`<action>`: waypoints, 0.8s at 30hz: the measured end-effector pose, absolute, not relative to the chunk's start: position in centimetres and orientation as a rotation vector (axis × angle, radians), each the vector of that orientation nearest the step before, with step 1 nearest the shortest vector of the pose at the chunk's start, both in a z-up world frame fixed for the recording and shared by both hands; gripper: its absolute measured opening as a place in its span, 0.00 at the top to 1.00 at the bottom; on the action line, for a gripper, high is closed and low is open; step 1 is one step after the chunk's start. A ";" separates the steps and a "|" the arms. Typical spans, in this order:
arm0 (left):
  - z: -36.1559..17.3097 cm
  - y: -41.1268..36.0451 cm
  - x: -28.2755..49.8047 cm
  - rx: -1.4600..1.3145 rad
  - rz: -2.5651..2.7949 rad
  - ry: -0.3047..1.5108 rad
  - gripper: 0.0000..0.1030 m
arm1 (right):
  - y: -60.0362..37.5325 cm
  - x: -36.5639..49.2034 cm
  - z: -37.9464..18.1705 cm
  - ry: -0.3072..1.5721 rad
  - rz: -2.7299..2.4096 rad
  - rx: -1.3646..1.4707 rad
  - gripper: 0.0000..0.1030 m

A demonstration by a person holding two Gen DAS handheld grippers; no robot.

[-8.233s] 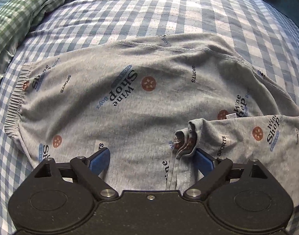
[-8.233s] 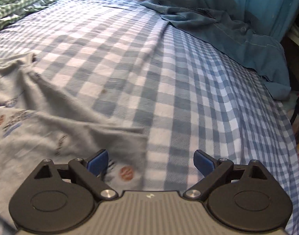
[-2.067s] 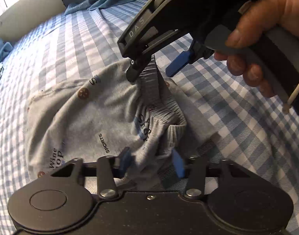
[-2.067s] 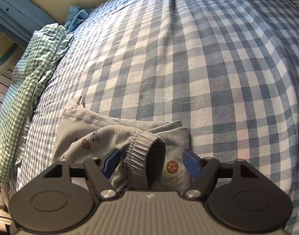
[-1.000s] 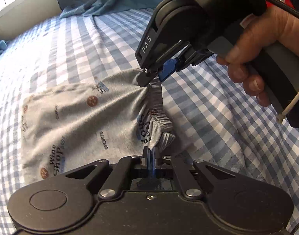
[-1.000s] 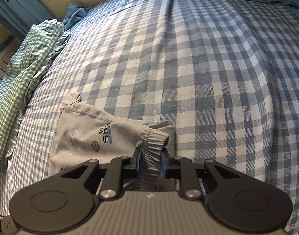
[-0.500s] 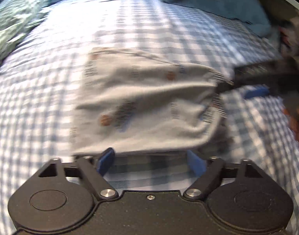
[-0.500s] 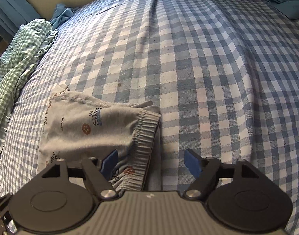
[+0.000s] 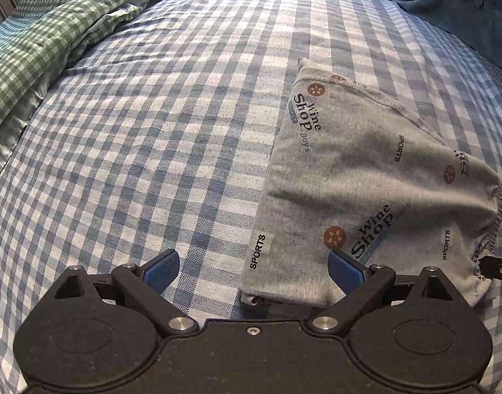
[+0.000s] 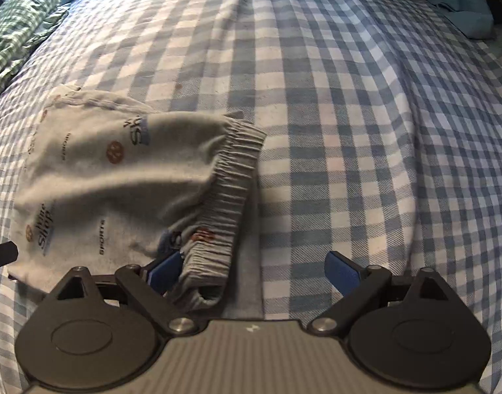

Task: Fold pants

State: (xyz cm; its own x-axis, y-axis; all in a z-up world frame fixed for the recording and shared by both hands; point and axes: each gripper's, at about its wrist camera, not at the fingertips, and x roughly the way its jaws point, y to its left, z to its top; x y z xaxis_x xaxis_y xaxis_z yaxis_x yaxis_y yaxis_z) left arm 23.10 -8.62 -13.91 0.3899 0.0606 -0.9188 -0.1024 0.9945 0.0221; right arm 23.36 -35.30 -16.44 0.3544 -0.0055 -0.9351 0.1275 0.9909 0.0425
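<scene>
Left wrist view: the folded pants (image 9: 359, 197) lie mid-bed on the checked sheet (image 9: 152, 131). The left gripper (image 9: 252, 267) and right gripper (image 10: 254, 269) have just been opening, jaws apart, clamping nothing. Folding looks finished; next, perhaps smoothing.

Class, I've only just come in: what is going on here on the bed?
A person with a gripper in each hand is folding grey pants on a checked bedsheet. The pants lie folded into a compact bundle, waistband along one edge. Both grippers have just been opening and now grip nothing: the left gripper hovers over the bundle's corner, and the right gripper is over the waistband end, its fingers clear of the cloth.
</scene>
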 end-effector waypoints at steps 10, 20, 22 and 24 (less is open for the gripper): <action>-16.3 -9.6 22.6 -0.010 0.087 1.252 0.01 | -36.0 21.0 -16.7 1.170 -0.119 0.078 0.03; -14.5 -8.4 22.1 0.045 0.069 1.250 0.01 | -36.6 19.9 -13.1 1.000 -0.035 0.079 0.00; -13.7 -8.6 23.2 0.063 0.069 1.224 0.01 | -36.2 21.0 -12.4 0.966 -0.022 0.010 0.00; -13.0 -9.0 24.8 0.068 0.064 1.193 0.01 | -35.9 22.6 -12.5 0.958 -0.020 -0.030 0.00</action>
State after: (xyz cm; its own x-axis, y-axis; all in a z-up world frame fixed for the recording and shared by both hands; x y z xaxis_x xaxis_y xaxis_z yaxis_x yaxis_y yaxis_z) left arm 24.76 -8.96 -13.01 0.3676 0.0857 -0.9260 -0.0133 0.9961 0.0869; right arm 22.56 -35.88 -12.48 0.5754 -0.0304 -0.8173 0.0036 0.9994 -0.0346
